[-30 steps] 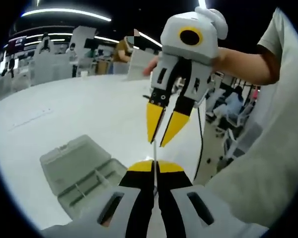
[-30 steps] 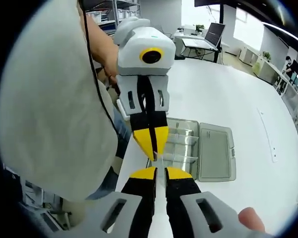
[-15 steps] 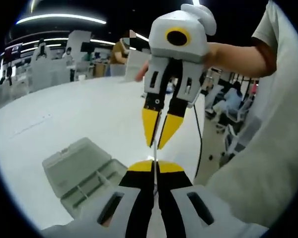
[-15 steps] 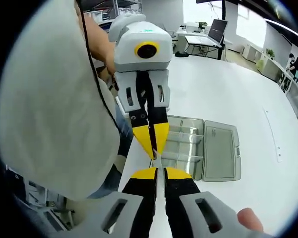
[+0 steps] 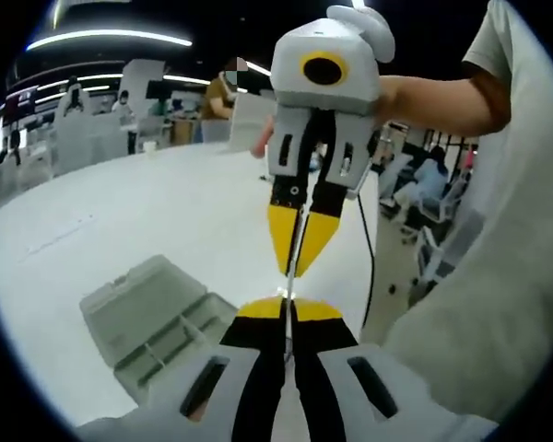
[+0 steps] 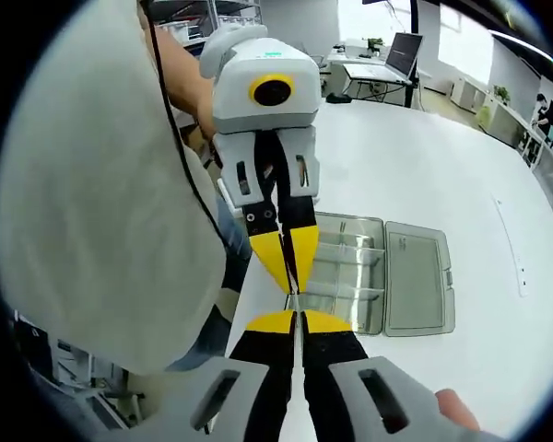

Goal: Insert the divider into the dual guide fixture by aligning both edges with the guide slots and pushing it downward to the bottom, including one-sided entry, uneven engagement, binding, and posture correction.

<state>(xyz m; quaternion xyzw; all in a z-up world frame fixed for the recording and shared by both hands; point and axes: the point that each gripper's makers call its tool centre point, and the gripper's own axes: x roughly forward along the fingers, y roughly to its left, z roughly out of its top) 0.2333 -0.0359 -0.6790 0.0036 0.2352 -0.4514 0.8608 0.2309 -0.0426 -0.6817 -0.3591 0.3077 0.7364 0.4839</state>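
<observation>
A thin clear divider (image 5: 295, 244) hangs in the air, seen edge-on, between two grippers that point tip to tip. In the left gripper view my left gripper (image 5: 287, 307) is shut on its near edge, and the right gripper (image 5: 293, 269) comes down from above with its yellow fingers closed on the far edge. The right gripper view mirrors this: my right gripper (image 6: 296, 318) is shut on the divider (image 6: 294, 299), facing the left gripper (image 6: 290, 284). The clear slotted fixture box (image 6: 346, 272) lies on the table below, lid (image 6: 419, 276) folded open; it also appears as the box (image 5: 157, 322).
The white table (image 6: 424, 157) stretches wide beyond the box, and its near edge runs just under the grippers. A person's pale shirt (image 6: 92, 184) and forearm (image 5: 442, 101) crowd one side. A black cable (image 5: 372, 267) hangs by the right gripper. A laptop (image 6: 401, 60) stands far off.
The right gripper's jaws, slightly apart before, have closed on the divider's far edge. Both grippers have shifted a little relative to the box.
</observation>
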